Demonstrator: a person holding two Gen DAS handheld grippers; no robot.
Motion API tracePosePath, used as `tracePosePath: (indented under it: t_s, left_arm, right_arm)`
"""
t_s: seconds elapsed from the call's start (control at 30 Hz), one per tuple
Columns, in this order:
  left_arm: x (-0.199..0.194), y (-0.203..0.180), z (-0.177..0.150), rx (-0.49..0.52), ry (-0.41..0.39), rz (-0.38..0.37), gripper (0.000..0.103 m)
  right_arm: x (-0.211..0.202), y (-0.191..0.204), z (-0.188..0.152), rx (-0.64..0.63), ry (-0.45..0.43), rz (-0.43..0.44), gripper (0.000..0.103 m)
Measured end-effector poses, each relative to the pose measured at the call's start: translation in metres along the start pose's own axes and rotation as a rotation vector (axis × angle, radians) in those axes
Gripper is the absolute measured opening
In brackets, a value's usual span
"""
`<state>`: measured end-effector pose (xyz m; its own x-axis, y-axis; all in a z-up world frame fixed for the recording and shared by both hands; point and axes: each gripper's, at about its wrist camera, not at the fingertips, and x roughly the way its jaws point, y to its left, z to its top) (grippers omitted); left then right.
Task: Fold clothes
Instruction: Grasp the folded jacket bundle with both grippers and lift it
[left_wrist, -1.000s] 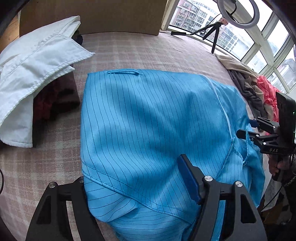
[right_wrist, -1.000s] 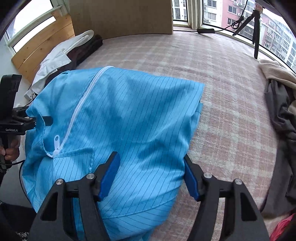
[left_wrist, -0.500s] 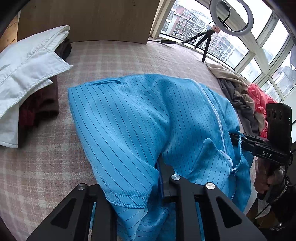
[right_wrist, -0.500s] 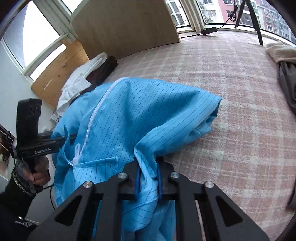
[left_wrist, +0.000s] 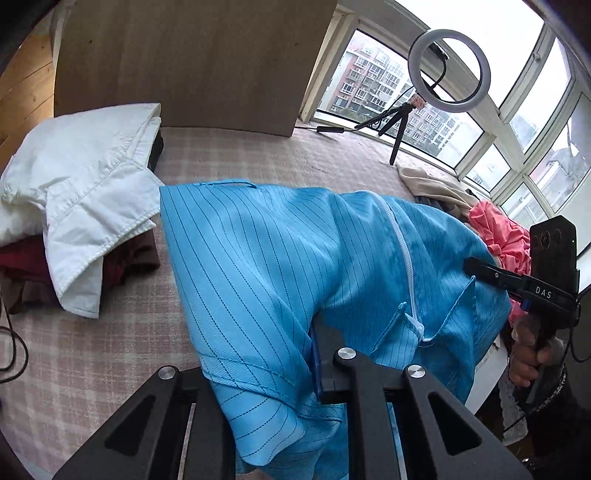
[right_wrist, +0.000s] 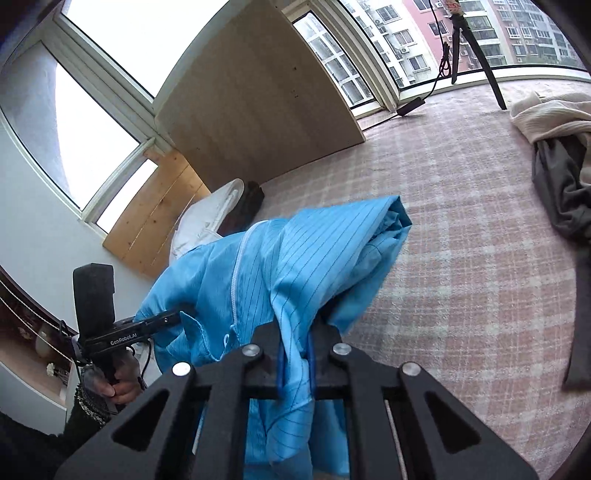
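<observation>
Garment: the blue striped jacket (left_wrist: 280, 266) is clamped at its near hem in both our tongs; the lifted half hangs between them, the far half lies on the bed ahead of them.
What changed: a second ago our jaws stood wide over cloth that lay flat; now both are shut on it and the near edge has risen off the bed, the fabric tenting up toward us.
Meaning: we judge the grasp done and the fold beginning; the lifted edge next wants carrying forward over the far half, both sides level.
Left tongs: the left gripper (left_wrist: 314, 373) is closed on the hem, blue pad pressed into a bunch of cloth.
Right tongs: the right gripper (right_wrist: 295, 365) is closed too, a pleat of jacket pinched between its blue pads (right_wrist: 311, 363).
Fabric: thin, smooth weave with fine dark pinstripes, a white zipper (left_wrist: 402, 251) down the front and a stitched pocket just beside it; it drapes in soft, slippery folds.
Risk: we think the light cloth could slide or sag unevenly.
Bed: the plaid cover (left_wrist: 92, 350) under and beyond the tongs looks nubby, pink and cream.
Left of our left tongs: a folded stack, stiff white shirt (left_wrist: 85, 199) over dark red cloth.
Right of our right tongs: an unfolded heap (right_wrist: 561, 177), cream and grey.
</observation>
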<state>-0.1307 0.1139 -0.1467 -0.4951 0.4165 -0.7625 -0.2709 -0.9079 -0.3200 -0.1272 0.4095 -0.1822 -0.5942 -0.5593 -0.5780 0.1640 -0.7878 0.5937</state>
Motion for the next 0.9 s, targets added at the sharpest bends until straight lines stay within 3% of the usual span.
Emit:
tracePosePath:
  t_s: [0.03,0.1,0.2,0.23,0.3,0.37,0.43,0.5,0.67,0.73,0.77,0.87,0.9]
  left_arm:
    - [-0.002,0.001,0.003,0.024,-0.009,0.004,0.015]
    - [0.006,0.012,0.009,0.016,0.017,-0.01,0.015]
    - [0.038,0.025,0.007,0.042,0.11,0.015,0.016]
    - [0.048,0.027,0.005,0.06,0.136,0.033,0.017]
    - [0.061,0.029,0.0,0.092,0.165,0.072,0.022]
    - [0.064,0.031,-0.001,0.096,0.177,0.084,0.029]
    - [0.066,0.035,-0.002,0.09,0.194,0.087,0.036]
    - [0.068,0.04,-0.004,0.083,0.216,0.088,0.039]
    - [0.078,0.047,-0.011,0.066,0.263,0.086,0.047]
    - [0.085,0.045,-0.014,0.067,0.272,0.08,0.051]
    - [0.086,0.042,-0.015,0.083,0.263,0.085,0.052]
    - [0.089,0.033,-0.017,0.111,0.233,0.09,0.051]
    - [0.089,0.031,-0.017,0.109,0.223,0.085,0.044]
  right_arm:
    - [0.001,0.009,0.004,-0.015,0.005,0.004,0.008]
    - [0.0,0.022,0.006,-0.094,-0.003,-0.066,0.008]
    - [0.032,0.008,0.004,-0.094,0.107,-0.154,0.009]
    - [0.041,0.0,0.003,-0.093,0.138,-0.207,0.018]
    - [0.051,-0.011,-0.002,-0.105,0.184,-0.283,0.024]
    - [0.048,-0.017,-0.007,-0.108,0.181,-0.314,0.034]
    - [0.044,-0.018,-0.014,-0.145,0.162,-0.366,0.056]
    - [0.045,-0.025,-0.021,-0.142,0.15,-0.361,0.06]
    - [0.062,-0.053,-0.026,-0.048,0.183,-0.219,0.063]
    - [0.067,-0.051,-0.027,-0.089,0.157,-0.176,0.079]
    - [0.071,-0.05,-0.028,-0.115,0.149,-0.163,0.081]
    - [0.083,-0.038,-0.033,-0.223,0.13,-0.158,0.077]
    - [0.087,-0.033,-0.034,-0.257,0.124,-0.164,0.064]
